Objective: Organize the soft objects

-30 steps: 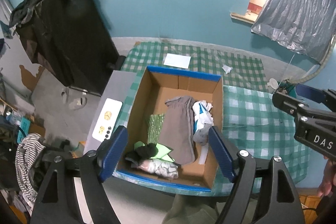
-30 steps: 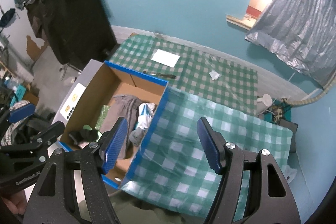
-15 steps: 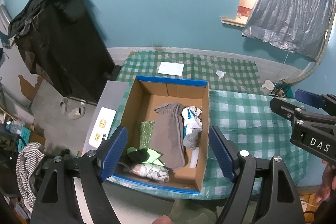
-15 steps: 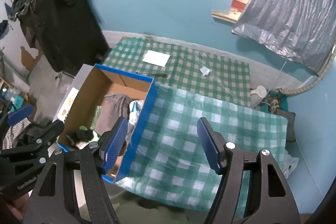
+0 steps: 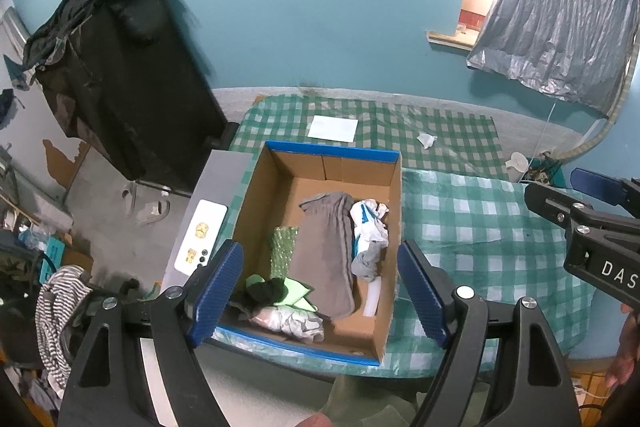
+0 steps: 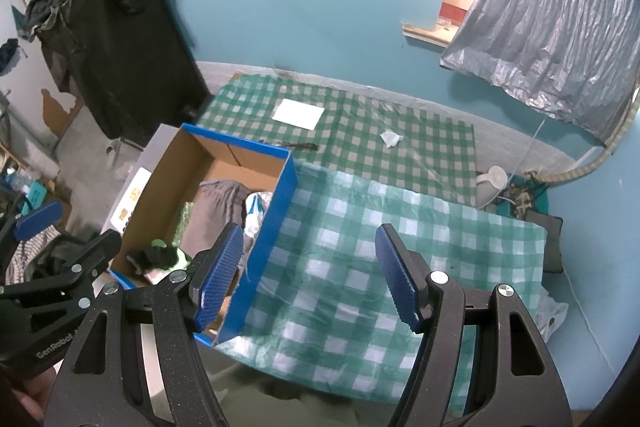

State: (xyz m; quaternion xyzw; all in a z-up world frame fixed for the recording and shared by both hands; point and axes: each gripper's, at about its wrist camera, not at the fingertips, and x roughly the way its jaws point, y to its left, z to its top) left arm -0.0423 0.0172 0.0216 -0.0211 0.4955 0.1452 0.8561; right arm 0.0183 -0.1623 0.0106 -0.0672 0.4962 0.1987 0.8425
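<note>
A blue-rimmed cardboard box (image 5: 332, 151) (image 6: 286, 195) stands on a table with a green checked cloth (image 5: 472, 227) (image 6: 360, 239). Inside lie soft items: a grey cloth (image 5: 326, 251) (image 6: 218, 201), a white and blue piece (image 5: 370, 223), a black sock (image 5: 266, 290), a light green cloth (image 5: 296, 293) and a green mesh piece (image 5: 284, 247). My left gripper (image 5: 320, 293) hovers open above the box, nothing between its fingers. My right gripper (image 6: 310, 273) hangs open over the cloth beside the box's right wall, also holding nothing.
A white sheet of paper (image 5: 333, 129) and a crumpled tissue (image 5: 426, 139) lie on the far checked cloth. A black covered rack (image 5: 120, 75) stands left, a grey panel (image 5: 212, 211) beside the box, a silver curtain (image 5: 560, 7) at right. Clutter covers the floor left.
Both grippers have drawn back and risen slightly, so the box and table look smaller and farther. Both stay open and hold nothing.
</note>
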